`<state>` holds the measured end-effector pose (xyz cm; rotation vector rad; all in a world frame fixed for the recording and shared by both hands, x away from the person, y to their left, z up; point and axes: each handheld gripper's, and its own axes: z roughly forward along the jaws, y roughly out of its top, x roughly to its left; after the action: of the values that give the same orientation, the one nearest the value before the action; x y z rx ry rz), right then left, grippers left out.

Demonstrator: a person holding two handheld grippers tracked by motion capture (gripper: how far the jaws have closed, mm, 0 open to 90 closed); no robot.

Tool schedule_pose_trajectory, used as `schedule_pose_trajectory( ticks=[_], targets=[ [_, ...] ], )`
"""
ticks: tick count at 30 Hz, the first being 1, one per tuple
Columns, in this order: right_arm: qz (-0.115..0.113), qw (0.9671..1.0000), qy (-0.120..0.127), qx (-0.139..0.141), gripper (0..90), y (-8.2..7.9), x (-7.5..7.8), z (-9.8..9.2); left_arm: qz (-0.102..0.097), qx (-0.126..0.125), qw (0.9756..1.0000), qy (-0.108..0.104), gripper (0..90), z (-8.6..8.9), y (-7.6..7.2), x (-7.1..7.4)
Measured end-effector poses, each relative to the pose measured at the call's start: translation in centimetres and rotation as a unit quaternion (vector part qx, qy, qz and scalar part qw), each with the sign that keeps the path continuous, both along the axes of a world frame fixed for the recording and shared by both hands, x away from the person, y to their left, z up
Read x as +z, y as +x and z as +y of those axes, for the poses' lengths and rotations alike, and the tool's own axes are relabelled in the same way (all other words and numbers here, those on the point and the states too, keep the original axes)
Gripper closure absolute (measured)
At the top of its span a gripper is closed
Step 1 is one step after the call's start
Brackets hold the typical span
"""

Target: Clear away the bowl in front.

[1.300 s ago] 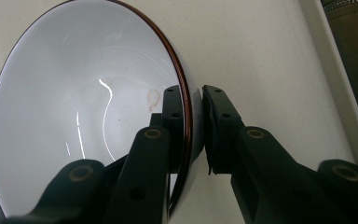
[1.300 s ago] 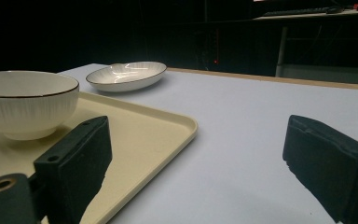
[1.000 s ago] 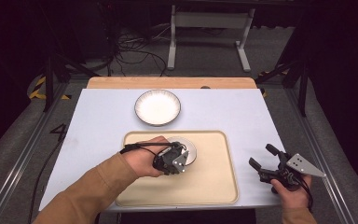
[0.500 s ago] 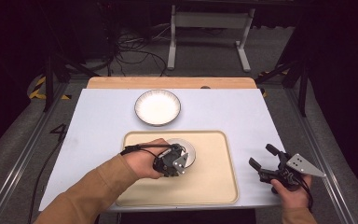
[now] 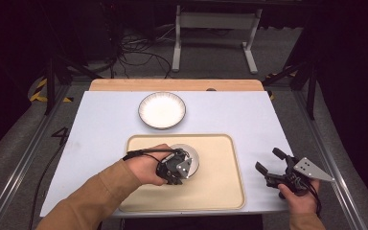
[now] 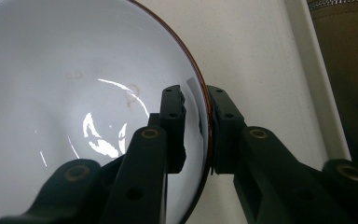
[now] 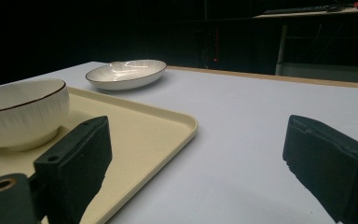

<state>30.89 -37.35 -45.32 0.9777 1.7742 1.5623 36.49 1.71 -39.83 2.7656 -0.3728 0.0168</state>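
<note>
the person's left forearm, in a tan sleeve, reaches in over the cream tray (image 5: 220, 191), and the left gripper (image 6: 196, 126) is clamped on the rim of the small white bowl (image 6: 74, 93), one jaw inside and one outside the brown edge. that bowl sits on the tray's far half. the right hand (image 5: 299, 196) rests near the table's (image 5: 249, 115) right front corner, holding the right gripper (image 5: 271, 161) with its jaws spread wide around nothing. i count two dishes: this bowl and one ribbed white plate (image 5: 162, 109) beyond the tray.
</note>
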Motion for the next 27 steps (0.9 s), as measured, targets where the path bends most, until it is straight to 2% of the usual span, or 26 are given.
schedule_pose_trajectory(
  ticks=[7,14,18,23,26,27],
  targets=[
    [0.000,1.0000,0.000,0.000,8.7,0.0,0.0,0.0,0.017,0.030,0.9993,-0.015,67.6,0.5,0.0,0.3],
    [0.001,1.0000,-0.001,0.001,8.7,0.3,0.0,0.0,0.019,0.043,0.9979,-0.043,57.4,1.3,0.0,1.2],
    [0.001,1.0000,-0.003,0.004,8.7,0.5,0.0,0.1,0.019,0.059,0.9963,-0.060,53.5,2.2,-0.2,1.9],
    [0.003,1.0000,-0.005,0.006,8.6,0.7,0.0,0.0,0.026,0.080,0.9925,-0.089,50.3,3.6,-0.4,2.7],
    [0.005,1.0000,-0.004,0.006,8.6,0.8,0.1,0.0,0.025,0.103,0.9883,-0.109,48.0,4.4,-0.7,3.1],
    [0.004,1.0000,-0.004,0.007,8.6,0.9,0.1,-0.1,0.020,0.112,0.9867,-0.117,47.9,4.7,-0.7,3.2]
  ],
)
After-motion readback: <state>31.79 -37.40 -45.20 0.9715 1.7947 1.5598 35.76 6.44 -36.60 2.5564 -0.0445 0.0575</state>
